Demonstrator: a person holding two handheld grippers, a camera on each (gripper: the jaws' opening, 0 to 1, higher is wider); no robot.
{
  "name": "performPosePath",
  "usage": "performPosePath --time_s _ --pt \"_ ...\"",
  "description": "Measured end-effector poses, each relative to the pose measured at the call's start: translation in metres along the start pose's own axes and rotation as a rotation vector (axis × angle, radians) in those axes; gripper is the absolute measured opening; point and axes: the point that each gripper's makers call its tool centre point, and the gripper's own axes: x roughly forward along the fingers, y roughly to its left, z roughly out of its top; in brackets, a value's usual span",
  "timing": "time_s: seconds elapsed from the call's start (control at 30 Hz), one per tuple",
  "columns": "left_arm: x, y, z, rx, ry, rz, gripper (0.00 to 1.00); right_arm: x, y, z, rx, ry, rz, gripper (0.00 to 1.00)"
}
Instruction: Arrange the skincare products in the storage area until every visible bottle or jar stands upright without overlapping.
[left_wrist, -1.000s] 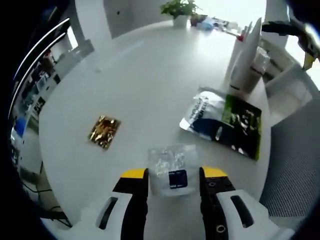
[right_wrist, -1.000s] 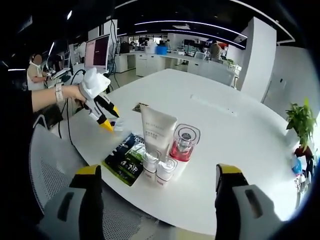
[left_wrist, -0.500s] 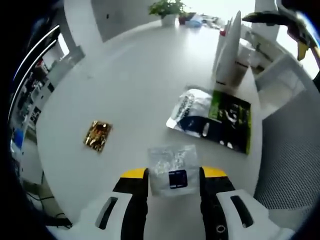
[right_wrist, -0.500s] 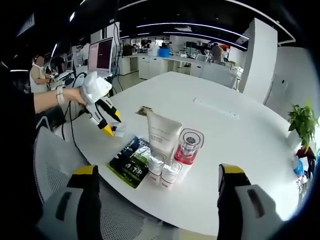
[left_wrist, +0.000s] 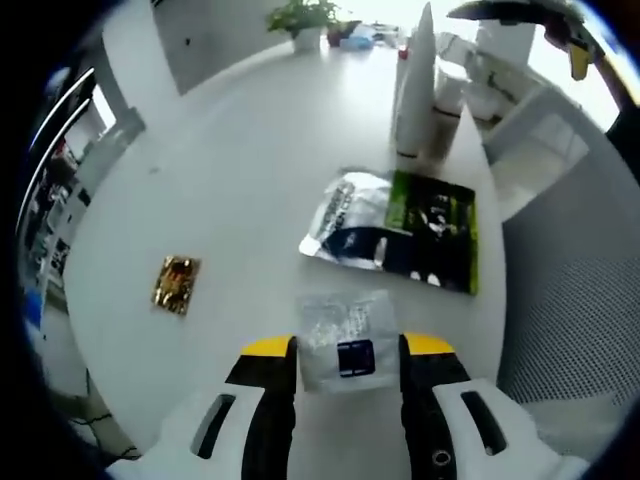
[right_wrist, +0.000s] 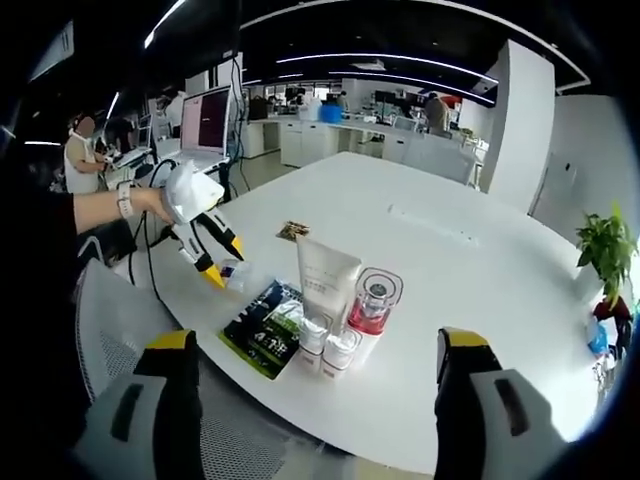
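Note:
My left gripper (left_wrist: 348, 347) is shut on a clear sachet with a dark blue label (left_wrist: 345, 335), held just above the white table (left_wrist: 240, 180). In the right gripper view the same left gripper (right_wrist: 224, 263) hangs left of the product cluster, held by a person's hand. The cluster is an upright white tube (right_wrist: 325, 276), a clear bottle with pink contents (right_wrist: 371, 300) and two small white bottles (right_wrist: 325, 347). A green-black packet (left_wrist: 432, 230) and a white-blue pouch (left_wrist: 350, 212) lie flat and overlap. My right gripper (right_wrist: 318, 343) is open, well back from the cluster.
A gold foil packet (left_wrist: 176, 283) lies alone on the table to the left. A potted plant (left_wrist: 300, 18) stands at the far edge. A grey mesh chair (left_wrist: 565, 310) sits off the table's near edge. Office desks and a monitor (right_wrist: 205, 118) stand behind.
The left gripper view has swung, so the packets and tube slid left in it; the sachet stayed fixed between the jaws. The right gripper view pulled back slightly from the cluster.

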Motion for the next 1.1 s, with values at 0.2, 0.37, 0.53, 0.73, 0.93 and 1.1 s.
performPosePath --time_s 0.2,0.37,0.53,0.73,0.93,1.1 --pt "0.001 -0.006 0.002 0.032 -0.002 -0.025 0.37 -0.002 -0.003 -0.003 -0.016 0.009 -0.015 1.00" --pt "0.001 -0.012 0.001 0.061 0.004 -0.048 0.37 -0.004 -0.002 -0.002 -0.011 0.000 -0.013 1.00" --pt "0.003 -0.022 0.000 0.095 0.008 -0.088 0.37 -0.005 -0.003 -0.004 -0.001 -0.001 -0.016 1.00" --pt "0.004 -0.028 0.000 0.126 0.015 -0.105 0.37 -0.005 0.000 -0.007 -0.016 0.012 -0.008 1.00" --pt "0.007 -0.036 0.000 0.154 0.018 -0.127 0.37 -0.006 0.001 -0.009 -0.006 0.011 -0.008 1.00" --pt "0.012 -0.042 -0.002 0.189 0.035 -0.141 0.37 -0.007 0.002 -0.009 0.000 0.008 -0.008 1.00"
